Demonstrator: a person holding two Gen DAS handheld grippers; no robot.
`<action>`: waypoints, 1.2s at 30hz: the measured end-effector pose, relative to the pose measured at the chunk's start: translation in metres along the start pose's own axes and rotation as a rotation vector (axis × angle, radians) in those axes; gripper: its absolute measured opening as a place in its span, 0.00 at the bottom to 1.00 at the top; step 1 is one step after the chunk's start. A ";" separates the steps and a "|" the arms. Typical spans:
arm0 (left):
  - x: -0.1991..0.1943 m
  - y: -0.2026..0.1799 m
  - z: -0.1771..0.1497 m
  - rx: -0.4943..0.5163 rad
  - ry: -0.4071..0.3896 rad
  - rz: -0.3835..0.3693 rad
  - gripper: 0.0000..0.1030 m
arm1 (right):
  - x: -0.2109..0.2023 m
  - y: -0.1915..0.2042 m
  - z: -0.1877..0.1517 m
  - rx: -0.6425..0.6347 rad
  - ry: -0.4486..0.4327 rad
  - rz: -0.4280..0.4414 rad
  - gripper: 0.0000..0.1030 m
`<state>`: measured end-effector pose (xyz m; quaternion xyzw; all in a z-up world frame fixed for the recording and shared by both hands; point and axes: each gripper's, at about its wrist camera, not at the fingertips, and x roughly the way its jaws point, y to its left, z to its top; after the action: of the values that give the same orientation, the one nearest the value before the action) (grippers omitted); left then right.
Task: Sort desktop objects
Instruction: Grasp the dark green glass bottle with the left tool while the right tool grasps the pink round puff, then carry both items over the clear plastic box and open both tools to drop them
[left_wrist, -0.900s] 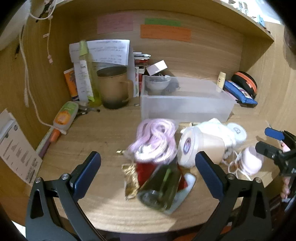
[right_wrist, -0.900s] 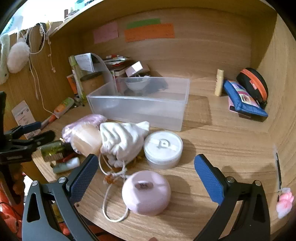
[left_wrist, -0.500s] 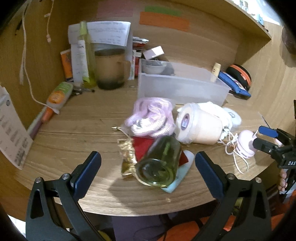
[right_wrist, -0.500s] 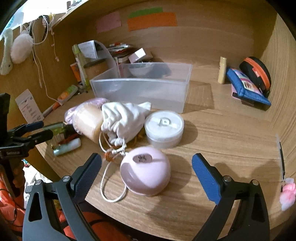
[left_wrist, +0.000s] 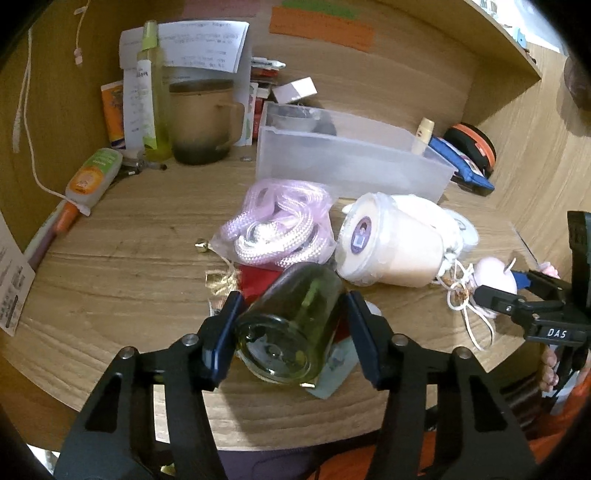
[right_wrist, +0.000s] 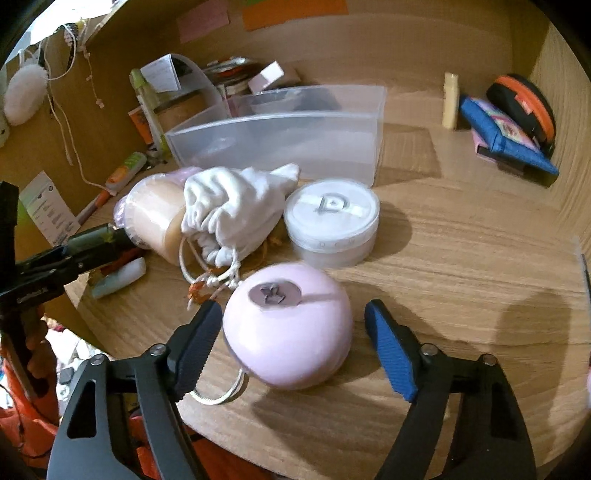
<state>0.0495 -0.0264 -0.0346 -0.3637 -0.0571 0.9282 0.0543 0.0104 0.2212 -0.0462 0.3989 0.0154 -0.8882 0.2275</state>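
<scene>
Both claws tilt steeply down over the front edge of the desk (right_wrist: 461, 236). The left claw (left_wrist: 291, 326) is clamped on a green glass bottle (left_wrist: 291, 332) lying on its side, one pad pressed to each flank. The right claw (right_wrist: 293, 334) stands partly open around a round pink case (right_wrist: 288, 328); its left pad sits just beside the case and its right pad is clear of it. A clear plastic bin (right_wrist: 280, 144) stands behind the pile.
</scene>
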 end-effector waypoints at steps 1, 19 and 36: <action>-0.001 -0.001 0.001 0.001 -0.007 0.002 0.54 | 0.000 0.000 0.000 -0.002 -0.001 0.003 0.61; -0.026 -0.012 0.037 0.049 -0.135 -0.029 0.41 | -0.023 -0.011 0.027 0.031 -0.107 0.004 0.60; -0.039 -0.012 0.093 0.043 -0.205 -0.060 0.41 | -0.052 -0.006 0.088 -0.006 -0.277 0.027 0.60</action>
<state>0.0156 -0.0266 0.0608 -0.2638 -0.0533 0.9595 0.0840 -0.0238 0.2284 0.0508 0.2718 -0.0188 -0.9316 0.2406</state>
